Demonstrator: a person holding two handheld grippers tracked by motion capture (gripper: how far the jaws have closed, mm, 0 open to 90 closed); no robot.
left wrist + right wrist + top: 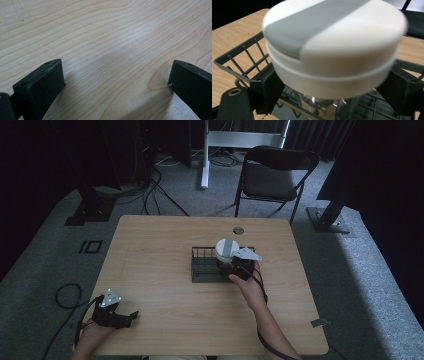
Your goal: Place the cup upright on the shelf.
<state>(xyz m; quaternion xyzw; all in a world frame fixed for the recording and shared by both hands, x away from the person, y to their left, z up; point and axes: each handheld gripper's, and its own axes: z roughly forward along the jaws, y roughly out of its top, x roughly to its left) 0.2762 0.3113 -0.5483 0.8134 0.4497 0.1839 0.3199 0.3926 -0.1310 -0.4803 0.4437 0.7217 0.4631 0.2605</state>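
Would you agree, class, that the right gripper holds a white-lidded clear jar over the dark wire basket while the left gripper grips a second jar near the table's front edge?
Not quite. The left gripper grips nothing: the left gripper view shows its jaws apart over bare table. The rest stands: the right gripper holds the white-lidded jar over the wire basket.

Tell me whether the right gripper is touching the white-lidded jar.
Touching: the right gripper view shows the right gripper with both jaws pressed against the jar.
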